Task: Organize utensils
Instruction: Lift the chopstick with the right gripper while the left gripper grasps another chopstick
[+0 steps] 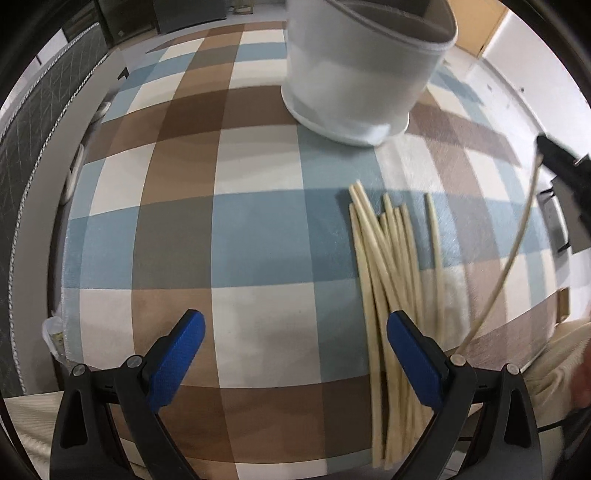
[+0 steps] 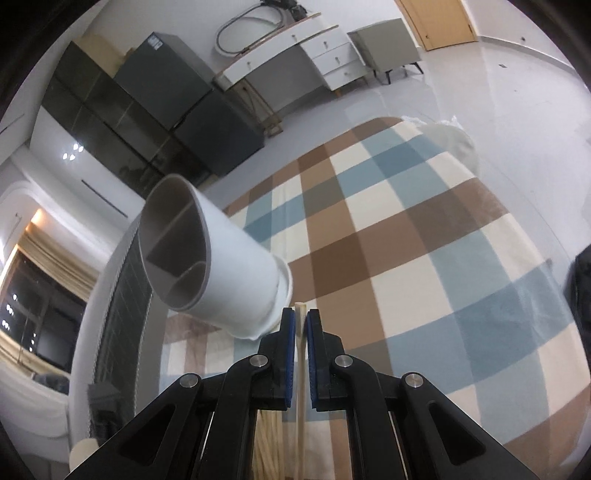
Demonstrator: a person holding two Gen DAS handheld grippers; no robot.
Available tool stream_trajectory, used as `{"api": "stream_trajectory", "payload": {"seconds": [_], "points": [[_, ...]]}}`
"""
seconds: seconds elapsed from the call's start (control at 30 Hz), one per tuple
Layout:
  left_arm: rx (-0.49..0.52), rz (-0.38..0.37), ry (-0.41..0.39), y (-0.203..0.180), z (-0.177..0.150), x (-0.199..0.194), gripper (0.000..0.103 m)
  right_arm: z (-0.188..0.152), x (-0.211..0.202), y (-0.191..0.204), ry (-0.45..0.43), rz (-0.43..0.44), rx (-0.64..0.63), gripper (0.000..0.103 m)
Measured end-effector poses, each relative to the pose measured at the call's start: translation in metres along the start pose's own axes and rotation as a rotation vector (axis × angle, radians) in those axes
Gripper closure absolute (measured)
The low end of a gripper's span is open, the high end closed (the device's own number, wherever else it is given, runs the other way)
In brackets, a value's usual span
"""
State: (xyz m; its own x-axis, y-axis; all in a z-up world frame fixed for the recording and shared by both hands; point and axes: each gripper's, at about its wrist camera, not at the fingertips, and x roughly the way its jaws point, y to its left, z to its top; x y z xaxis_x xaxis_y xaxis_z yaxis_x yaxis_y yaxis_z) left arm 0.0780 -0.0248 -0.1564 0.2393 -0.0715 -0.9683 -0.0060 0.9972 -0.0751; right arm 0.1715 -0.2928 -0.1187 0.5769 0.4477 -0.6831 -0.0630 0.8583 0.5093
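A white utensil holder (image 1: 362, 70) with a grey divided inside stands on the checked tablecloth (image 1: 221, 236). Several cream chopsticks (image 1: 391, 266) lie in a loose bundle in front of it, to the right. My left gripper (image 1: 295, 343) is open and empty, low over the cloth, left of the bundle. My right gripper (image 2: 301, 325) is shut on one cream chopstick (image 2: 300, 365) and holds it lifted. That chopstick (image 1: 506, 266) and the right gripper (image 1: 565, 173) also show at the right edge of the left wrist view. The holder (image 2: 218, 266) is just ahead and left of the right gripper.
The table's left edge (image 1: 70, 229) borders a quilted dark surface (image 1: 33, 147). Dark cabinets (image 2: 147, 110), a white dresser (image 2: 295, 55) and a wooden door (image 2: 436, 22) stand beyond the table. A white cloth (image 2: 454, 140) lies at the far corner.
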Motion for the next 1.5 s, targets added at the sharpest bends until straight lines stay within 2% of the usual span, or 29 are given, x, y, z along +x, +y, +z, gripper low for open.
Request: {"api": "stream_trajectory", "payload": {"seconds": [0.17,0.37,0.43,0.63,0.77,0.83,1.03,1.1,1.13,1.17,1.2,1.3,1.37,1.5], "points": [[0.009,0.048,0.031,0.001,-0.006,0.008,0.007,0.001,-0.012,0.0,-0.031,0.016,0.002,0.098],[0.028,0.045,0.026,0.001,-0.012,0.008,0.006,0.003,-0.03,-0.004,-0.069,0.039,0.018,0.098],[0.036,0.077,0.044,-0.002,-0.012,0.014,0.004,0.004,-0.033,-0.006,-0.077,0.045,0.028,0.099],[0.018,0.06,0.063,0.003,-0.012,0.015,0.005,0.005,-0.037,-0.005,-0.089,0.06,0.031,0.099],[0.017,0.054,0.062,-0.001,0.003,0.015,0.009,0.003,-0.035,-0.006,-0.078,0.054,0.032,0.099],[0.018,0.055,0.056,-0.007,0.012,0.011,0.015,0.004,-0.035,-0.009,-0.078,0.057,0.041,0.099],[0.038,0.05,0.053,-0.018,0.039,0.007,0.044,0.005,-0.037,-0.01,-0.085,0.07,0.05,0.099],[0.038,0.05,0.05,-0.022,0.046,0.006,0.066,0.006,-0.037,-0.011,-0.087,0.071,0.053,0.099],[0.04,0.048,0.049,-0.025,0.049,0.005,0.074,0.006,-0.037,-0.011,-0.088,0.072,0.055,0.099],[0.042,0.046,0.049,-0.027,0.052,0.005,0.09,0.006,-0.037,-0.012,-0.089,0.074,0.057,0.099],[0.044,0.037,0.051,-0.03,0.054,0.005,0.099,0.007,-0.037,-0.012,-0.089,0.074,0.058,0.099],[0.034,0.036,0.054,-0.035,0.057,0.005,0.102,0.007,-0.037,-0.013,-0.088,0.07,0.054,0.099],[0.011,0.003,0.052,-0.035,0.061,0.004,0.102,0.007,-0.036,-0.013,-0.087,0.066,0.051,0.099],[-0.038,-0.055,-0.092,-0.025,0.059,-0.029,0.102,0.005,-0.041,-0.006,-0.098,0.063,0.018,0.099]]}}
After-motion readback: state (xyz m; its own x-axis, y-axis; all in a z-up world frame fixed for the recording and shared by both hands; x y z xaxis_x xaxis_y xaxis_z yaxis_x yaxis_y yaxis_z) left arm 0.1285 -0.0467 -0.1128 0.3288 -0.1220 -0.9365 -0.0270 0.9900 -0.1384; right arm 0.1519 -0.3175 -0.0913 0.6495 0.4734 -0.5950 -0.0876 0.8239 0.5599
